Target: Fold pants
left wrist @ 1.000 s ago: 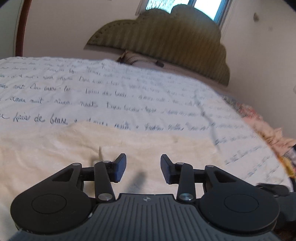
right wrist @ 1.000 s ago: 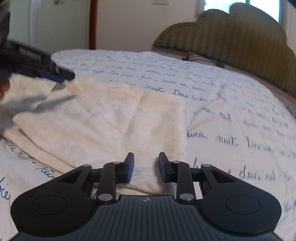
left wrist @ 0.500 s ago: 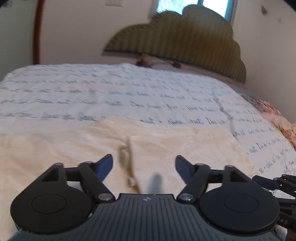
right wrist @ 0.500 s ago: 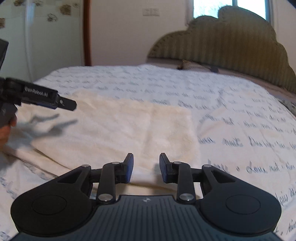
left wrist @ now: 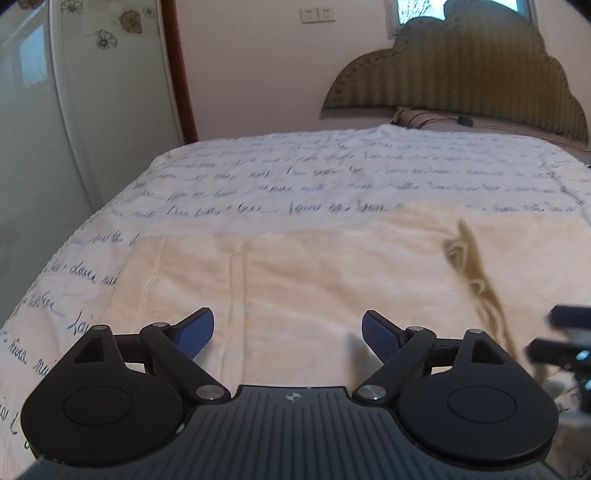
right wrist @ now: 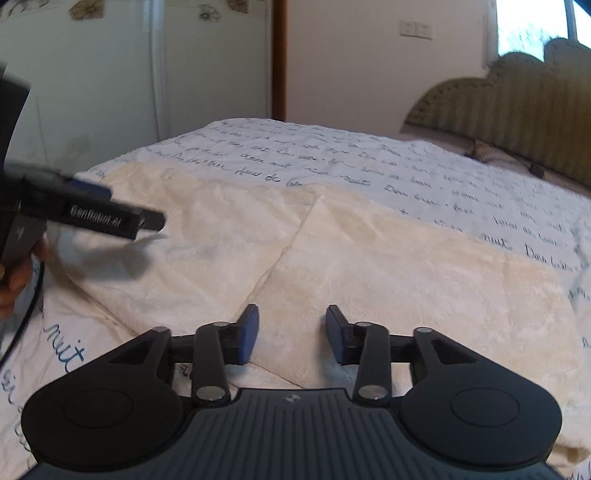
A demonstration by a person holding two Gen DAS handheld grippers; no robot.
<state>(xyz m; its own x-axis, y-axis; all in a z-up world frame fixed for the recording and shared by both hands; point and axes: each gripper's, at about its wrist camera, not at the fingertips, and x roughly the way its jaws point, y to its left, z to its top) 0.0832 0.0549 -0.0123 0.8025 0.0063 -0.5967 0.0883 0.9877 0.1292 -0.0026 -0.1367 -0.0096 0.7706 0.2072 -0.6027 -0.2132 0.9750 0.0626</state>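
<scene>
Bed with white script-printed cover (left wrist: 332,173): carries cream textured fabric pants (right wrist: 406,273), lying flat along near edge, one layer already lapped over another.
Step in hand, judged: release after fold.
Left gripper (left wrist: 288,332): jaws wide, opening, nothing between.
Right gripper (right wrist: 291,334): jaws partly apart, opening, empty, above pants.
Next move: regrasp an edge for further fold.
Drawstring (left wrist: 476,273): blurred.
Pants' near edge: hidden behind gripper bodies.

Bed: white bedspread (left wrist: 332,173) printed with blue handwriting. Scalloped olive headboard (left wrist: 480,74) against the wall. Two wall sockets (left wrist: 317,15). Floral-decorated wardrobe door (left wrist: 110,74). Window (right wrist: 532,26) behind headboard.
</scene>
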